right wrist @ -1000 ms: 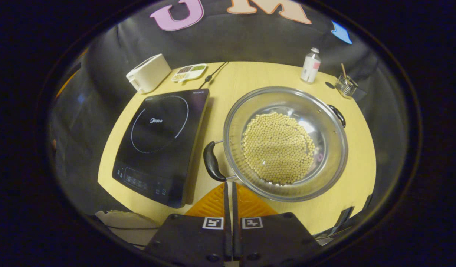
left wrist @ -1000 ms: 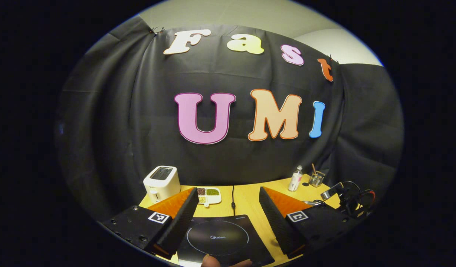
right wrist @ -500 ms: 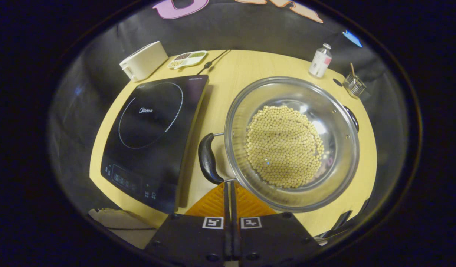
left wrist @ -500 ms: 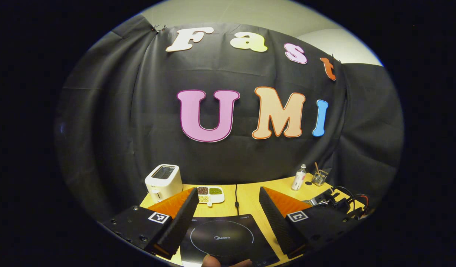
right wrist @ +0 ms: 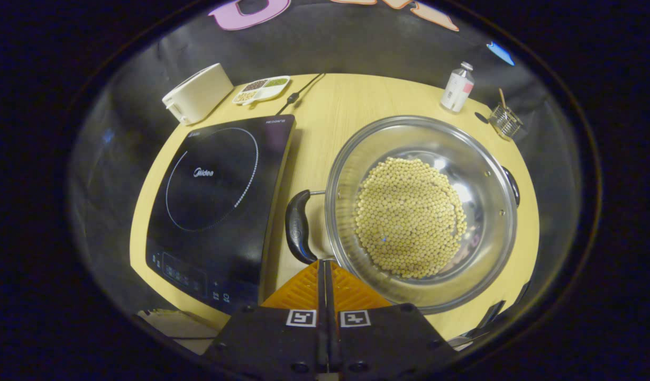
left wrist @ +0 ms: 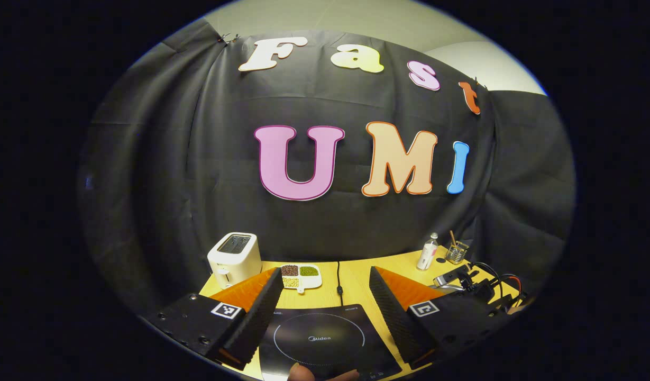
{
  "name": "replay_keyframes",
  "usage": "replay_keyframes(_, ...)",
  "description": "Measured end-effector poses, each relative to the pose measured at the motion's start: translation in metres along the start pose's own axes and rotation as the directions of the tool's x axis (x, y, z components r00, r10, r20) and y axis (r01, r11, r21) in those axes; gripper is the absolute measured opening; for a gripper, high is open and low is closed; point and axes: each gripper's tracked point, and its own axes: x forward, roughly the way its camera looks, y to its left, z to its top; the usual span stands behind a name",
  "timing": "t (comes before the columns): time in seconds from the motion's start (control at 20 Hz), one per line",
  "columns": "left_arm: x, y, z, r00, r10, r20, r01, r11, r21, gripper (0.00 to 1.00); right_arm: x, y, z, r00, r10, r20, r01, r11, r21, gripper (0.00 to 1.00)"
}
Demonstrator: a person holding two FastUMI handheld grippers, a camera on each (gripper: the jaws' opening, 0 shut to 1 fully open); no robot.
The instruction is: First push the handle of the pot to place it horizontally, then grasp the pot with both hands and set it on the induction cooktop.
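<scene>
Right now the right hand-held gripper (right wrist: 325, 264), fingers pressed together on nothing, sits just beside the pot's black handle (right wrist: 297, 226). That handle runs lengthwise away from it, beside the induction cooktop (right wrist: 219, 201). Farther off, the left hand-held gripper (left wrist: 325, 288) is spread wide.

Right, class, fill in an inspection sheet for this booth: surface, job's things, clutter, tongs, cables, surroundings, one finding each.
Surface: yellow wooden table.
Job's things: steel pot holding pale beans stands on the table right of the induction cooktop, not on it; its black near handle faces the cooktop, far handle opposite.
Clutter: white toaster, divided snack dish, small bottle, glass with sticks, all at the back.
Tongs: right tongs shut, tips by the near handle; left tongs open over the cooktop.
Cables: black cord running back from the cooktop.
Surroundings: black cloth wall.
</scene>
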Motion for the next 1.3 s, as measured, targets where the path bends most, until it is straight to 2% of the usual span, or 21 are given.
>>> replay_keyframes(0.15,-0.004,0.004,-0.001,1.0,0.006,0.001,-0.006,1.0,0.006,0.99,0.006,0.006,0.011,1.0,0.006,0.009,-0.006,1.0,0.029,0.02)
replay_keyframes(0.5,-0.01,0.006,0.0,1.0,0.02,0.0,-0.02,1.0,0.011,0.99,0.016,0.014,0.029,1.0,0.018,0.025,-0.021,0.996,0.089,0.0)
replay_keyframes(0.8,-0.013,-0.014,-0.006,1.0,-0.01,-0.022,0.01,1.0,-0.011,0.99,-0.003,0.007,0.036,0.994,0.04,0.101,-0.049,0.995,0.086,0.02)
replay_keyframes(0.9,-0.014,-0.028,-0.014,0.998,-0.041,-0.048,0.039,0.999,-0.028,0.99,-0.02,-0.01,0.042,0.988,0.022,0.156,-0.041,0.992,0.118,0.0)
replay_keyframes(1.0,-0.011,-0.045,-0.019,0.995,-0.072,-0.062,0.07,0.997,-0.042,0.99,-0.036,-0.034,0.047,0.977,-0.006,0.215,-0.028,0.988,0.154,0.03)
replay_keyframes(1.1,-0.006,-0.06,-0.029,0.992,-0.087,-0.096,0.083,0.996,-0.044,0.99,-0.048,-0.062,0.046,0.967,-0.027,0.253,-0.016,0.986,0.166,0.01)
replay_keyframes(1.15,-0.003,-0.068,-0.033,0.99,-0.085,-0.115,0.08,0.996,-0.048,0.99,-0.055,-0.078,0.045,0.962,-0.045,0.27,-0.001,0.986,0.169,0.06)
replay_keyframes(1.25,0.003,-0.086,-0.041,0.986,-0.087,-0.139,0.079,0.995,-0.064,0.99,-0.069,-0.106,0.052,0.944,-0.057,0.325,-0.004,0.983,0.183,0.1)
replay_keyframes(1.3,0.006,-0.096,-0.048,0.984,-0.086,-0.156,0.077,0.995,-0.065,0.99,-0.073,-0.121,0.053,0.939,-0.071,0.336,0.007,0.982,0.187,0.17)
